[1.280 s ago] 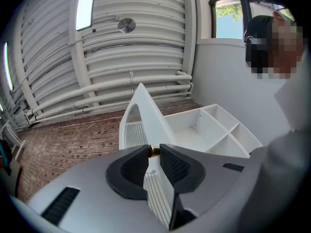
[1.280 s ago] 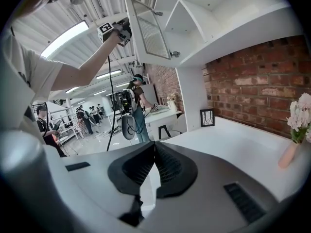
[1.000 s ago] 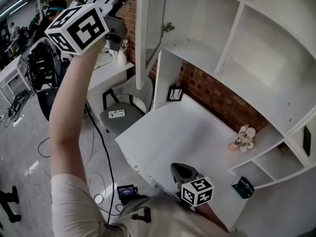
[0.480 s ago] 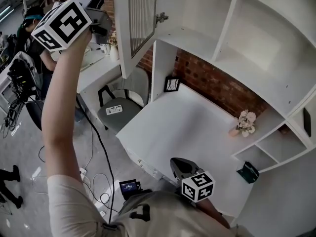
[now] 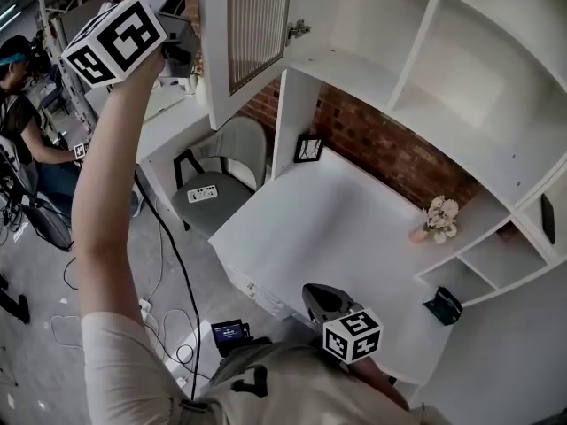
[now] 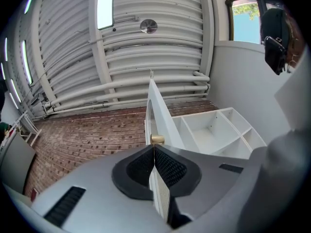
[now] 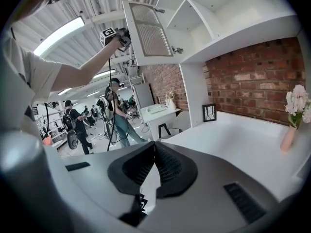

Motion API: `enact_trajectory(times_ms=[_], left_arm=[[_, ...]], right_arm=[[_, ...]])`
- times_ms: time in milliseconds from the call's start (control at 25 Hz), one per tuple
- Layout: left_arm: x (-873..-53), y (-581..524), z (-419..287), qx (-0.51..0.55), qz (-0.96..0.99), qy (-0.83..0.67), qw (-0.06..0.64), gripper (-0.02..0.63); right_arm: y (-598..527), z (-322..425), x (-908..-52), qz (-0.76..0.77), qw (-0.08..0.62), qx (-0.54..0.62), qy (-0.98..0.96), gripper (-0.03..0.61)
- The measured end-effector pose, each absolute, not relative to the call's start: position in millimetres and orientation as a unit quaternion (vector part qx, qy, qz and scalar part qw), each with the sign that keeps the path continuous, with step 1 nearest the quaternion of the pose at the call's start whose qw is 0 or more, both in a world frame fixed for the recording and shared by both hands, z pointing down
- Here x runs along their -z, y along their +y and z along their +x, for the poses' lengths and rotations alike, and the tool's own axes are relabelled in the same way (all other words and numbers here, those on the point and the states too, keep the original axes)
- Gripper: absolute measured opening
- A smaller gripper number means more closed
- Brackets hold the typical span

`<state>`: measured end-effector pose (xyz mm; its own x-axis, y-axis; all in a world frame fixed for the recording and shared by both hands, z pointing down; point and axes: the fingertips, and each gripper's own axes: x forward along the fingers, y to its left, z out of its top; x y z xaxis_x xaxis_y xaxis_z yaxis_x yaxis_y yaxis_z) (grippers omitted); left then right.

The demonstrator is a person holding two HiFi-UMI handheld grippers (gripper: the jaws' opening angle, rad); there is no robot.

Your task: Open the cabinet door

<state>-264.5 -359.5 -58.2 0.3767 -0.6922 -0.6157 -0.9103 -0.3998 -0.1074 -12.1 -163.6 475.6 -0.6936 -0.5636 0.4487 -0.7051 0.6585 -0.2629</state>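
Observation:
The white cabinet door (image 5: pixel 257 25) with its ribbed panel hangs swung open to the left of the upper cabinet (image 5: pixel 354 25). I see it edge-on in the left gripper view, the door (image 6: pixel 160 115) rising past a small brass knob (image 6: pixel 157 140). My left gripper (image 5: pixel 188 47) is raised beside the door's free edge. Its jaws (image 6: pixel 154 149) have just been closing and now meet, nothing between them, the knob just past the tips. My right gripper (image 5: pixel 317 295) is held low over the desk's near edge, shut and empty (image 7: pixel 155 144). From there the door (image 7: pixel 148 30) shows open.
A white desk (image 5: pixel 328 228) lies below the cabinet, with a small picture frame (image 5: pixel 306 149) and a flower vase (image 5: pixel 438 224) at its brick back wall. A grey chair (image 5: pixel 208 193) stands left of the desk. Cables cross the floor, and people stand further left.
The door shows more of its ribbed face and its free edge lies further left. My left gripper has moved left and sits closer to that edge. The right gripper has hardly shifted.

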Motion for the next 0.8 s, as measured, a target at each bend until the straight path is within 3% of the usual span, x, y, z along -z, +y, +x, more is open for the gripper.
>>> enact_trajectory(times_ms=[800], left_arm=[[30.3, -350.1, -318.5, -0.233, -0.778, 0.544, 0.211, 0.019]], right_arm=[[-158.7, -36.8, -480.2, 0.323, 0.189, -0.207, -0.904, 0.023]])
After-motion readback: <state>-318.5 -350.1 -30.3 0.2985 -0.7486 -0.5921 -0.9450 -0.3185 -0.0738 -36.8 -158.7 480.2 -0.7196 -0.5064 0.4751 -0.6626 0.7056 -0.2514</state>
